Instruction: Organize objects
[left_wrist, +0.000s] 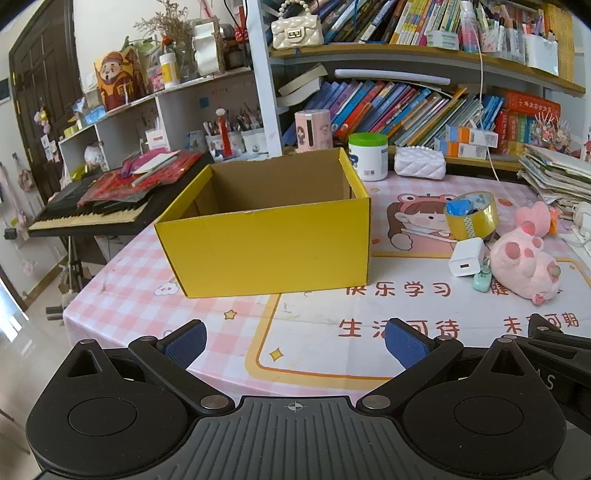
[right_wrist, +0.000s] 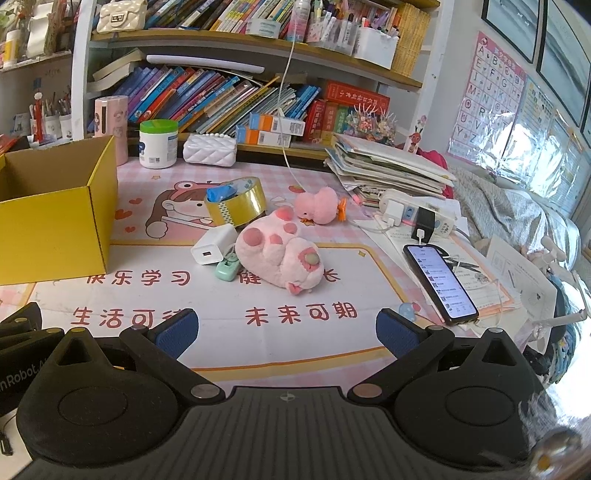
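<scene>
A: Left gripper (left_wrist: 295, 341) and right gripper (right_wrist: 286, 332) both spread wide, nothing held, low over the pink checked printed desk mat (right_wrist: 229, 332).

B: Risks?

A: Loose items are clumped. White square USB charger (right_wrist: 213, 250) touches the mint-green small gadget (right_wrist: 227, 268) and the pink paw-shaped plush toy (right_wrist: 279, 256); gold tape roll (right_wrist: 236, 201) just behind. A grab likely drags a neighbour. Open yellow cardboard box (left_wrist: 266, 236) looks empty.

B: Text?

A: Mat reads 快乐学习, 生活可待, 未来可期. Gripper body: "Robot".
</scene>
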